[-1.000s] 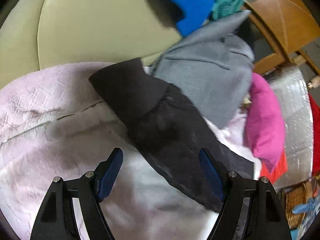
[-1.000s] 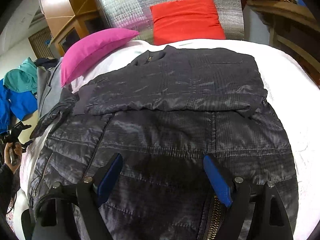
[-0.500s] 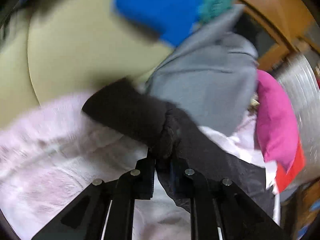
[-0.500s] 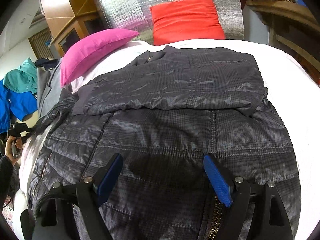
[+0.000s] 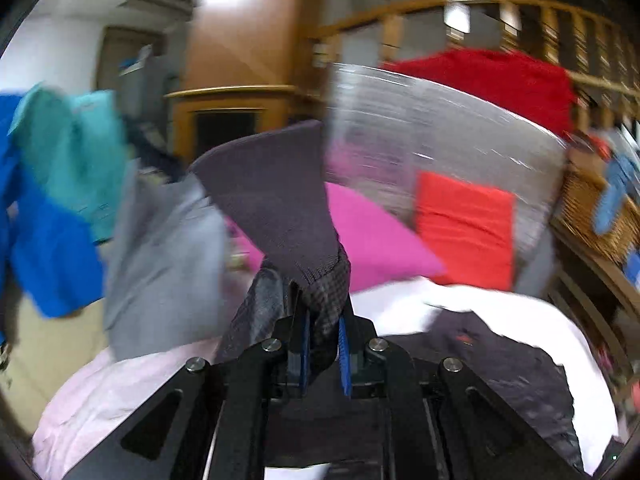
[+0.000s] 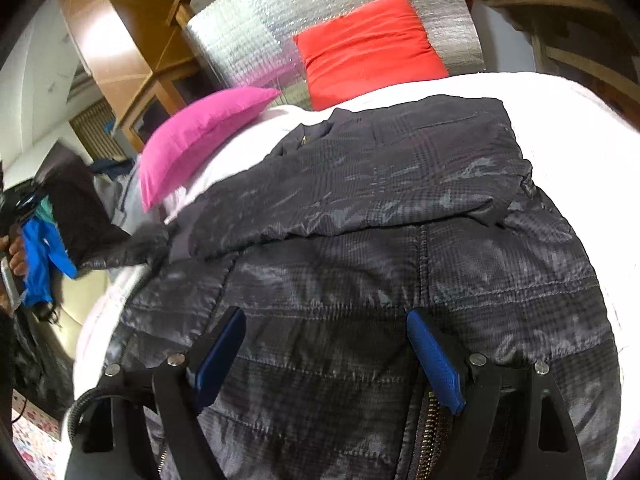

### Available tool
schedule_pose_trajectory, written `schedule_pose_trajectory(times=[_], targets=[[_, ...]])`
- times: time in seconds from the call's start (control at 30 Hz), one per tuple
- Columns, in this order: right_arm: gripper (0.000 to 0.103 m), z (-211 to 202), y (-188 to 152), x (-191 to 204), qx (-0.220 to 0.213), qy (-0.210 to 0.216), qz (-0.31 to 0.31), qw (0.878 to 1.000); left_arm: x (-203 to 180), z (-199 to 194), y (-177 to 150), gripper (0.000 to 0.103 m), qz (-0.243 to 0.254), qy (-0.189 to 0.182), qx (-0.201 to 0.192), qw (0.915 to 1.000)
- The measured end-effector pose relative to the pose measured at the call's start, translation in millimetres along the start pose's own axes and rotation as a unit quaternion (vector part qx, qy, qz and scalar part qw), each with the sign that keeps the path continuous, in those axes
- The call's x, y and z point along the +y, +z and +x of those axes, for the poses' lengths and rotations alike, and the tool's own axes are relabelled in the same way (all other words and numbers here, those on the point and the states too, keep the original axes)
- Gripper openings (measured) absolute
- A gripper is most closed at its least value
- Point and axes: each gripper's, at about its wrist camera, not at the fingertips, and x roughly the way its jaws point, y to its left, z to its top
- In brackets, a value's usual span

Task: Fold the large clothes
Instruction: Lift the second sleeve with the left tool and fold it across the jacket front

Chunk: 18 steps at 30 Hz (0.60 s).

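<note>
The dark grey quilted puffer jacket lies spread on the white bed, one sleeve already folded across its far half. The left claw is clamped on the other sleeve's knit cuff, held up off the left edge. The right claw hangs wide open above the near hem, gripping nothing. Best bet: carry that cuff straight across, keep it taut, lay it flat.
</note>
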Motion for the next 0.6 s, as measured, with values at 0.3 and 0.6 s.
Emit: schedule_pose_trajectory(times=[0.3, 0.6], targets=[[0.085, -11, 1, -10, -0.020, 0.031, 0.032, 0.999, -141, 62, -49, 0.011, 0.065, -0.066, 0.071, 0.9931], [0.085, -12, 2, -17, -0.023, 0.045, 0.047, 0.998, -201, 113, -117, 0.020, 0.088, -0.097, 0.185, 0.9740]])
